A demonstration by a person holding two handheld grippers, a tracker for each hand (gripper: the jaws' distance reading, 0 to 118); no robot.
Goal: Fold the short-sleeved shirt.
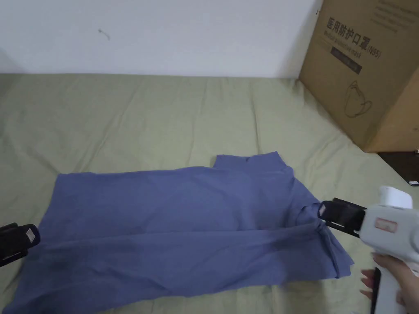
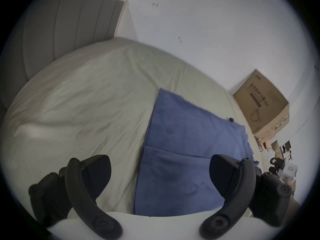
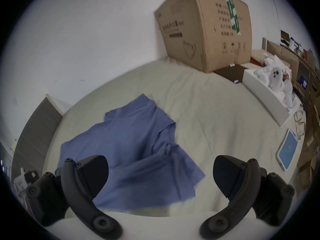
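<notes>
Shirt (image 1: 176,220): blue, short-sleeved, lay across the lower half of the head view on the sheet (image 1: 163,118). Long axis ran from 9 to 3 o'clock. Near long edge had been folded over the body, leaving a crease line from 9 toward 3. Collar end (image 1: 253,161) pointed to 1 o'clock. Sleeve bunched at 3 o'clock; lower right corner lay loose at 4 o'clock. Left hem edge ran straight from 10 down to 8 o'clock.

Sheet: pale green, wrinkled, bare from the shirt's far edge up to the wall (image 1: 163,32) at 12 o'clock; wide bare room at 10 and 11 o'clock.

Box (image 1: 364,69): cardboard, stood on the sheet at 2 o'clock, well apart from the shirt.

Left gripper (image 2: 160,176): at 8 o'clock in the head view, just beside the hem. In the left gripper view its jaws stood wide apart, empty, the hem edge lying between them.

Right gripper (image 3: 161,176): at 4 o'clock in the head view, white body held by a hand (image 1: 388,278), black tip at the bunched sleeve. In the right gripper view its jaws stood wide apart, holding nothing, the loose corner below them.

Tablet (image 3: 288,150): on the sheet at 3 o'clock in the right gripper view, apart from the shirt.
</notes>
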